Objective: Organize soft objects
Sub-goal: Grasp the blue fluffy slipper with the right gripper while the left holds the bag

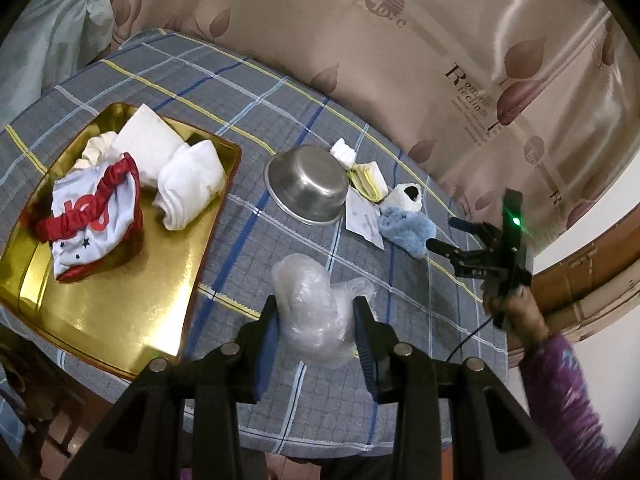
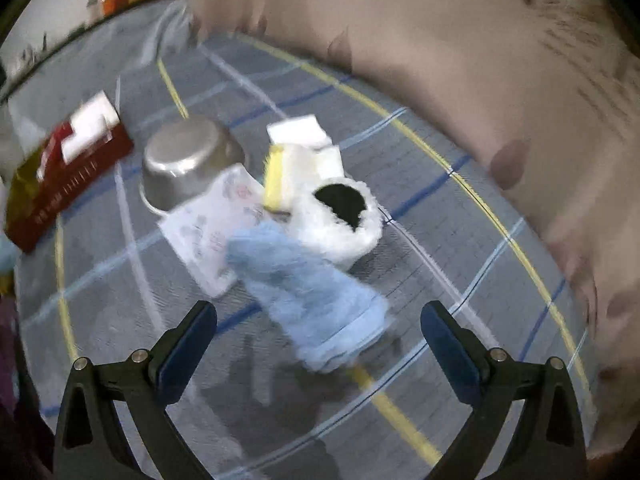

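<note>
Btwn left gripper fingers: plastic bag, near bed edge.

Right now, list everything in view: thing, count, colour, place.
gold tray: 1, gold, left on the bed
clothes: a pile, white, red and blue, in the tray
metal bowl: 1, silver, upside down, mid-bed
fluffy sock: 1, blue and white, right of the bowl
papers: a few, white and yellow, beside the bowl
plastic bag: 1, clear, between the left jaws
plaid sheet: 1, grey
left gripper: shut on the bag
right gripper: open
</note>
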{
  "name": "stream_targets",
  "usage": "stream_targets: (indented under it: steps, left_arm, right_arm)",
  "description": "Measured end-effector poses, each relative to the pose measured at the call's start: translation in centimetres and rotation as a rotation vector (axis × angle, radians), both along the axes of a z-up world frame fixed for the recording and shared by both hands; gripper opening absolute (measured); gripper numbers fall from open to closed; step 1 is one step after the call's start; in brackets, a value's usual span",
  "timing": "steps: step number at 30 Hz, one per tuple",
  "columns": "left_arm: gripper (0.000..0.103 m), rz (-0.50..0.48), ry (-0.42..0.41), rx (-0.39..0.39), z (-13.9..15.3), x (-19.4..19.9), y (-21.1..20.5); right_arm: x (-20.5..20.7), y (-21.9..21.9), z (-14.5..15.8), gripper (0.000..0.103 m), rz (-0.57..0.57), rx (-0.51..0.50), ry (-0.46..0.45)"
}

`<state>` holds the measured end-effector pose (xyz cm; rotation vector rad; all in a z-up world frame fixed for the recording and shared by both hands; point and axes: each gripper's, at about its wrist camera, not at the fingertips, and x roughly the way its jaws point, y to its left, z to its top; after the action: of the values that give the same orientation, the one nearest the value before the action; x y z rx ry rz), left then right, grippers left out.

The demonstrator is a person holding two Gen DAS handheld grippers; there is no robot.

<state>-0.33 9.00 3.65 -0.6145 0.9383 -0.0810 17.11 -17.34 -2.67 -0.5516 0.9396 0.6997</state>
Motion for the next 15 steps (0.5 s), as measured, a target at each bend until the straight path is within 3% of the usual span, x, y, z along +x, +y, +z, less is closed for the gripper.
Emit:
stream_targets:
  steps: [4,5,7,9,11,12,13,15]
  left_arm:
    - [0.036,-0.006,0.000,0.024,0.3,0.4,-0.4]
    - [0.036,-0.006,0.000,0.030,0.4,0.5,-0.4]
    - [0.036,-0.011,0.003,0.052,0.4,0.7,-0.6]
    - [0.036,-0.010,0.007,0.053,0.3,0.8,-0.7]
    - [0.036,-0.012,0.009,0.060,0.3,0.9,-0.7]
    - [0.036,-0.010,0.010,0.062,0.3,0.9,-0.7]
    - [0.036,-0.011,0.009,0.057,0.3,0.8,-0.7]
    - [0.036,-0.012,0.005,0.055,0.4,0.7,-0.7]
  right_arm:
    - [2.3,0.6,-0.8,0.101,0.060,-0.002,0.120]
    - [2.6,0.7,-1.1,0.098,0.078,0.007,0.173]
    - [2.2,1.0,-1.6,0.089,0.099,-0.030,0.171]
    - [1.8,1.0,-2.0,0.064,0.109,-0.033,0.205]
    - [1.1,0.9,-2.1,0.053,0.101,-0.030,0.209]
    - [0.6,0.8,-2.2,0.034,0.093,-0.035,0.200]
    - [0.0,0.7,-2.1,0.022,0.078,-0.031,0.191]
    - [-1.5,0.5,-1.8,0.016,0.038,0.001,0.167]
